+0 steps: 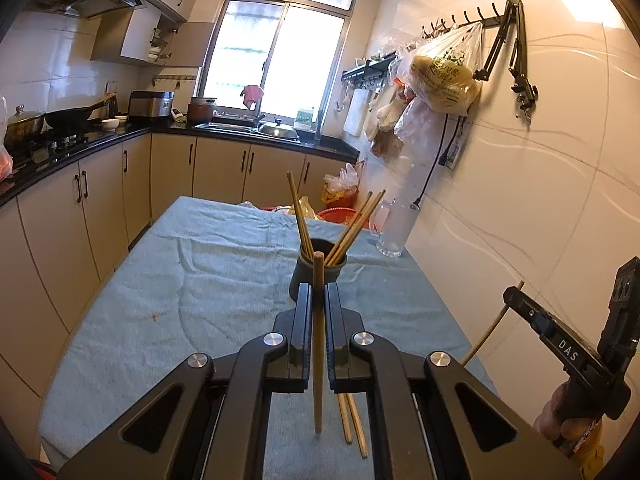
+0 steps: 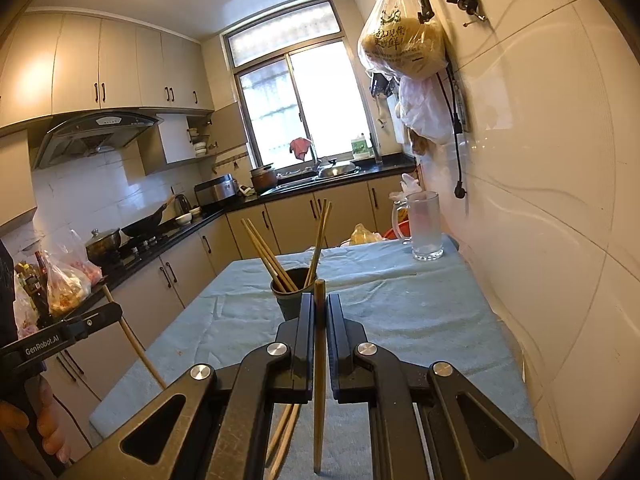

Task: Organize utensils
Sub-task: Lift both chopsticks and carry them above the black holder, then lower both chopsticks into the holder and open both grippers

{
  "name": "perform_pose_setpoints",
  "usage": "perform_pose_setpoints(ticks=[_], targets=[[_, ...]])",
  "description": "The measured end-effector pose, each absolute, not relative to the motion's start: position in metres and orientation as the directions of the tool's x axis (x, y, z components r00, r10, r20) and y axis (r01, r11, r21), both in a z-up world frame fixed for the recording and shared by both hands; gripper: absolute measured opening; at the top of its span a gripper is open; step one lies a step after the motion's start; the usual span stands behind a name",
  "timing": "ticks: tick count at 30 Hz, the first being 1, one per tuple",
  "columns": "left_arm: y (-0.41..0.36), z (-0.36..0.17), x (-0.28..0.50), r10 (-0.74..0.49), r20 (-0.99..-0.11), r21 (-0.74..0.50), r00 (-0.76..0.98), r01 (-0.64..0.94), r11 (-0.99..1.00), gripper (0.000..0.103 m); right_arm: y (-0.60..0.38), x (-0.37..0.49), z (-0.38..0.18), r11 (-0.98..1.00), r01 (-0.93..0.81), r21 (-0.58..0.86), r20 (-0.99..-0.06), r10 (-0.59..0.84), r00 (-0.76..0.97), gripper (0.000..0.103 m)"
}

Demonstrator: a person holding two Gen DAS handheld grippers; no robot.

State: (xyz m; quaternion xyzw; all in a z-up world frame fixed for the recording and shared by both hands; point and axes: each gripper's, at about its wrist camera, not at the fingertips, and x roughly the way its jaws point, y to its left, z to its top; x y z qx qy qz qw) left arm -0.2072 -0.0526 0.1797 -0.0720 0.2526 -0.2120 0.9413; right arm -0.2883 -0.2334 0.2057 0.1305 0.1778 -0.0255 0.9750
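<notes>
The left gripper (image 1: pixel 317 300) is clamping a single wooden chopstick (image 1: pixel 318 344) between its narrow jaws; the stick is standing nearly upright, its top poking above the fingertips and its lower end hanging just over the blue cloth (image 1: pixel 160 280) covering the table. Straight ahead and just beyond the fingertips, a dark cup (image 1: pixel 318 270) is sitting on the cloth, holding several chopsticks (image 1: pixel 298 216) that are leaning out to the left and right. Two loose chopsticks (image 1: pixel 352 424) are lying on the cloth below the gripper, on the near side.

The right gripper (image 2: pixel 319 308) is likewise pinching its own chopstick (image 2: pixel 319 380) upright, with the cup just beyond and slightly to the left. A glass mug (image 2: pixel 426 224) is standing at the far right of the table, by the wall.

Seen from the left camera, the right gripper's side is reading "DAS"; from the right camera, the left gripper's side is reading "GenRobot.AI". The hanging plastic bag (image 2: pixel 400 40) is carrying print too small to read.
</notes>
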Motion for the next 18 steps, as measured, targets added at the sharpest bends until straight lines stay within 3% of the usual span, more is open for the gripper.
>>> perform_pose_setpoints(ticks=[11, 18], targets=[[-0.06, 0.226, -0.16, -0.451, -0.403, -0.221, 0.796, 0.393, 0.893, 0.005, -0.254, -0.239, 0.233, 0.965, 0.046, 0.256, -0.357, 0.05, 0.933, 0.006], [-0.078, 0.263, -0.116, -0.424, -0.33, -0.162, 0.844, 0.391, 0.906, 0.005, -0.267, -0.19, 0.266, 0.96, 0.024, 0.279, -0.297, 0.062, 0.953, 0.006]])
